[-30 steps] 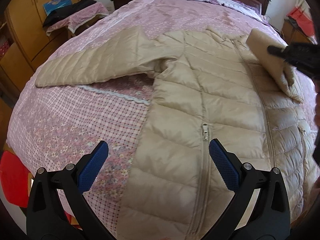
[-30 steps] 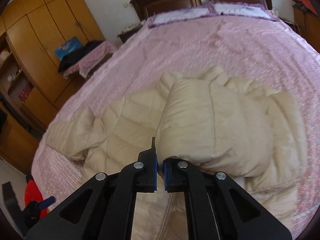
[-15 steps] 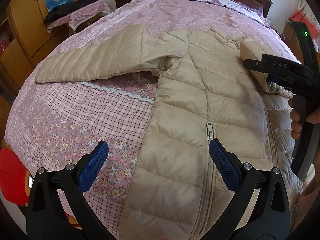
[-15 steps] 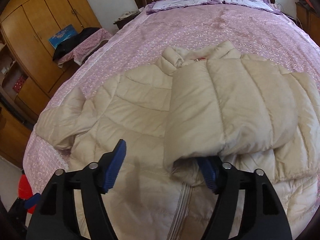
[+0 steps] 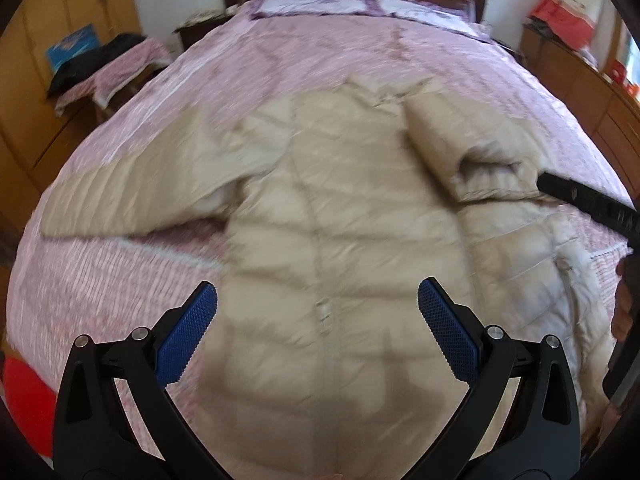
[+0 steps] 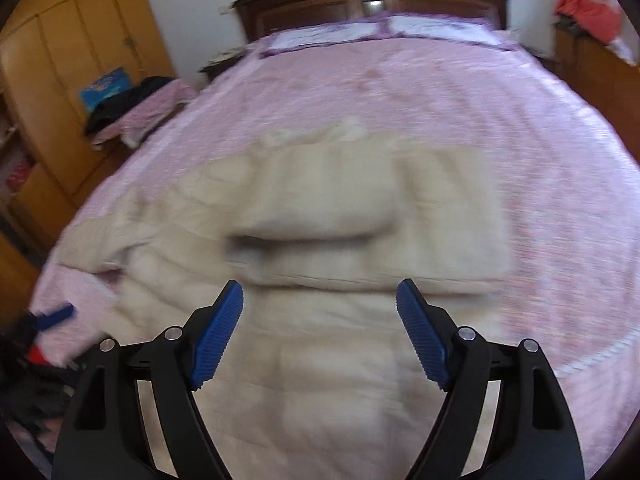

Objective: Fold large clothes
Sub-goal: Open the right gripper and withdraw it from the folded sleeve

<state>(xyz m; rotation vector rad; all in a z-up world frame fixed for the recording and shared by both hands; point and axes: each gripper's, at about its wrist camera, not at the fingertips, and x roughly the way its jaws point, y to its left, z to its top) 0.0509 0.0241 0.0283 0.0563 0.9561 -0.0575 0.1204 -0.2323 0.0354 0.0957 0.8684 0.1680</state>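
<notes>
A beige quilted down jacket [image 5: 344, 240] lies front up on a pink bed [image 5: 360, 60]. Its left sleeve [image 5: 132, 184] stretches out to the left. Its right sleeve [image 5: 472, 152] lies folded across the chest; in the right wrist view it is the thick fold [image 6: 360, 208] ahead. My left gripper [image 5: 318, 344] is open and empty above the jacket's lower front, by the zipper. My right gripper [image 6: 320, 332] is open and empty just short of the folded sleeve; its black body [image 5: 588, 200] shows at the right of the left wrist view. Both views are blurred.
A dark wooden headboard [image 6: 368, 4] and pillows are at the far end. Wooden wardrobes [image 6: 60, 80] and a stool with dark clothes [image 6: 132, 108] stand left. A wooden cabinet [image 5: 580, 80] stands right. A red object [image 5: 24, 408] is at the bed's near left corner.
My right gripper opened, let go of the right sleeve, which now lies folded on the chest, and pulled back. My left gripper moved right and stayed open.
</notes>
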